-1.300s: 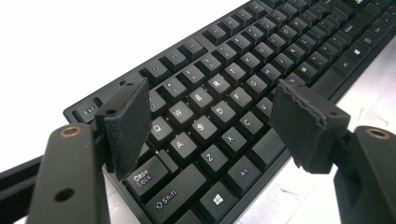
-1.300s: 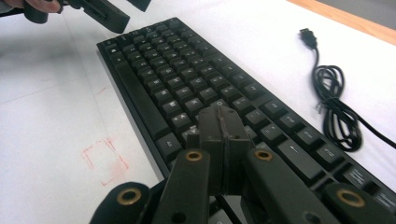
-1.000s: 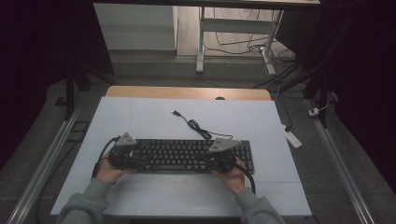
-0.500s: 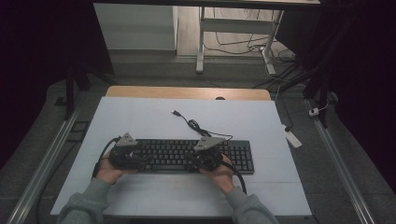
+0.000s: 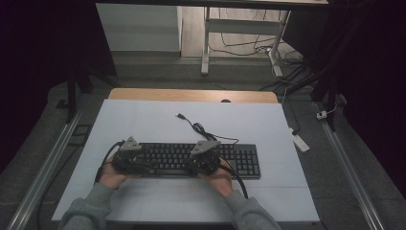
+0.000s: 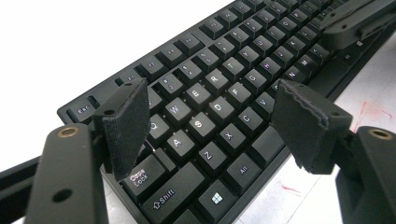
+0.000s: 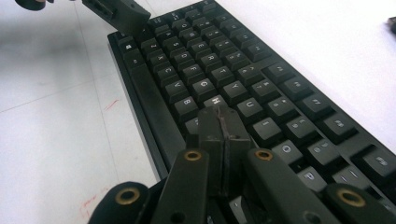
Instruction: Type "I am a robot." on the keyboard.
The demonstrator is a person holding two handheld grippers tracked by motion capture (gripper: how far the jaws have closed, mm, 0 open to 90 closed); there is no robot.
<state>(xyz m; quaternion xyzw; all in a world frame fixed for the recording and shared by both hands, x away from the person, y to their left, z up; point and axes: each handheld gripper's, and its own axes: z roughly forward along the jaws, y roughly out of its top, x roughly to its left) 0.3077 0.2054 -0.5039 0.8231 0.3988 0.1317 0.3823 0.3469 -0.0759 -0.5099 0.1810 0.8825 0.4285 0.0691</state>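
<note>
On the white table (image 5: 143, 120) the keyboard (image 5: 239, 160) lies left-to-right (seemingly keys-up); left gripper (image 6: 210, 126) fingers spread, right gripper (image 7: 223, 122) fingers closed, empty.

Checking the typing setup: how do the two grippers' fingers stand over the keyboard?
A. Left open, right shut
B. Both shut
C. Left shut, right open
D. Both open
A: the left gripper has its fingers spread wide over the keyboard, while the right gripper has its fingers pressed together above the keys.
</note>
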